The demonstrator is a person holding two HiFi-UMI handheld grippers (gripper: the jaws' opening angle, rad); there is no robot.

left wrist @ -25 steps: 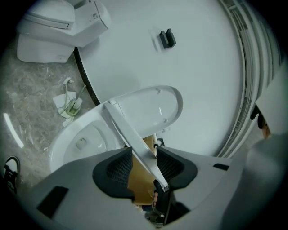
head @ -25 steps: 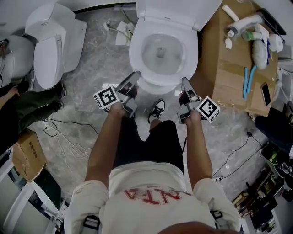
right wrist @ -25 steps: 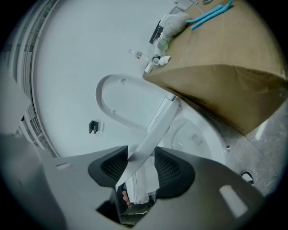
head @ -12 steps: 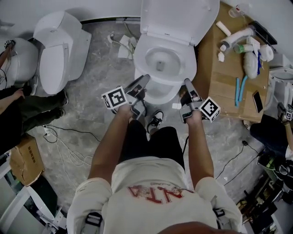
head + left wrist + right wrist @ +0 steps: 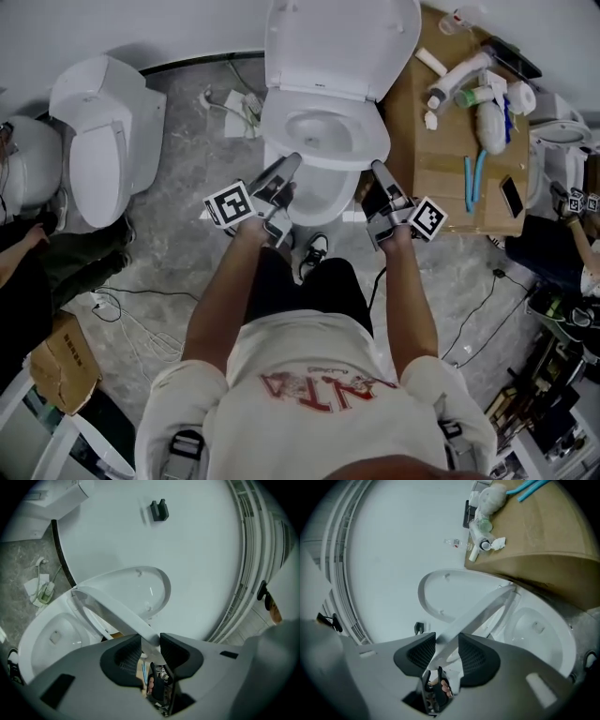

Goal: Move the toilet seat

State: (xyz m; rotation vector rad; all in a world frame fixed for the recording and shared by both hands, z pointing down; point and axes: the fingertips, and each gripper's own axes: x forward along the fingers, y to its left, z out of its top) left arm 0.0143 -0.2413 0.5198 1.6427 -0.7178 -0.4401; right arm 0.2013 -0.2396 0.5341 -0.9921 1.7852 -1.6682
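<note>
The white toilet seat (image 5: pixel 375 141) rings the bowl (image 5: pixel 319 131), and the lid (image 5: pixel 342 42) stands up behind it. My left gripper (image 5: pixel 289 161) is at the seat's front left and my right gripper (image 5: pixel 377 169) at its front right. In the left gripper view the seat's rim (image 5: pixel 112 613) slants up off the bowl (image 5: pixel 47 634) and runs between the pads of the left gripper (image 5: pixel 150 646), which press on it. In the right gripper view the rim (image 5: pixel 478 616) sits between the closing jaws of the right gripper (image 5: pixel 447 651), touching both pads.
A second toilet (image 5: pixel 103 141) stands at the left. A cardboard box (image 5: pixel 441 169) with bottles and a phone sits right of the bowl. Cables (image 5: pixel 122 300) lie on the floor; another person (image 5: pixel 37 272) crouches at far left. My shoe (image 5: pixel 314 253) is under the bowl's front.
Both grippers moved forward from the bowl's front onto the seat's front edge and narrowed onto its rim. The view shifted slightly.
</note>
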